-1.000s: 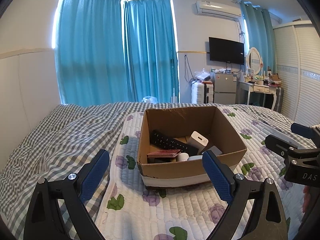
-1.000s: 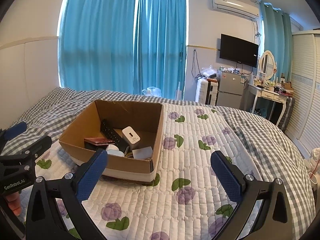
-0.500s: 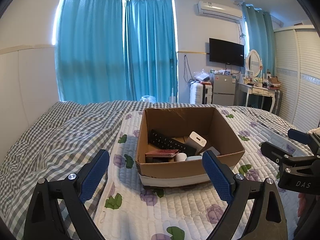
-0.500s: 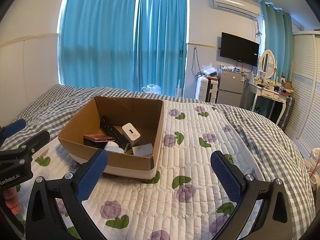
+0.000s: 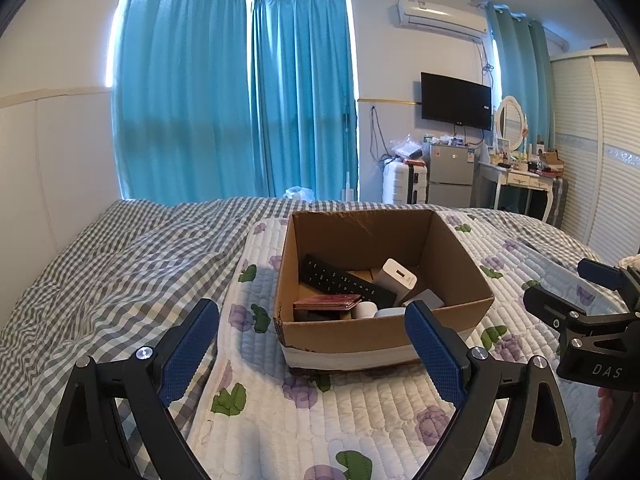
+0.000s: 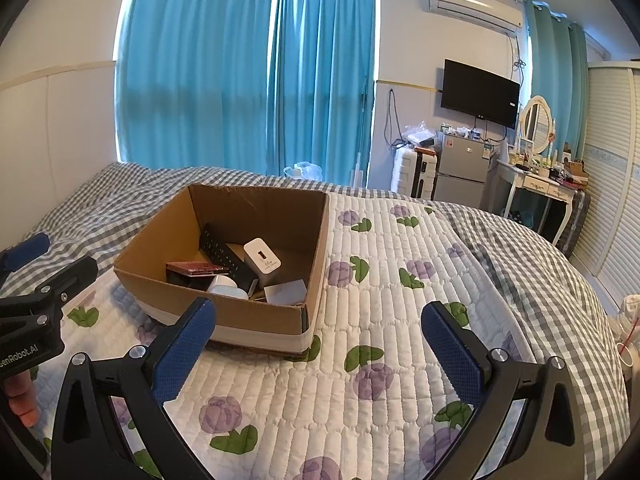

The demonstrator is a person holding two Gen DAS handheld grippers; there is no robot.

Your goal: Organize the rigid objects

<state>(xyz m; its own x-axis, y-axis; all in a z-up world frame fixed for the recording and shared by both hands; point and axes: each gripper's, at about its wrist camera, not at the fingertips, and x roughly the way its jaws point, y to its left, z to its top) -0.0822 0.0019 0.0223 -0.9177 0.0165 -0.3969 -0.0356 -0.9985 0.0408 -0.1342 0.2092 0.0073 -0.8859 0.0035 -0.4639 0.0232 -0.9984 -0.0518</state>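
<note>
An open cardboard box (image 5: 384, 328) sits on the flowered white quilt (image 5: 360, 408). Inside lie a black remote (image 5: 340, 280), a white charger block (image 5: 396, 278), a dark red flat case (image 5: 328, 302), a white round thing (image 5: 366, 310) and a grey box (image 6: 286, 292). My left gripper (image 5: 312, 352) is open and empty, just in front of the box. My right gripper (image 6: 320, 352) is open and empty, in front of the box's right corner (image 6: 308, 320). Each gripper shows at the edge of the other's view.
The grey checked bedcover (image 5: 120, 264) lies to the left and behind. Blue curtains (image 5: 240, 120) hang at the back. A suitcase (image 5: 402, 182), a small fridge (image 5: 450, 176), a dressing table (image 5: 520, 184) and a wardrobe (image 5: 600, 152) stand at the right.
Both grippers have drifted back and a little up from the box, so it looks slightly smaller and lower. Both stay open and empty. The box's contents have not moved.
</note>
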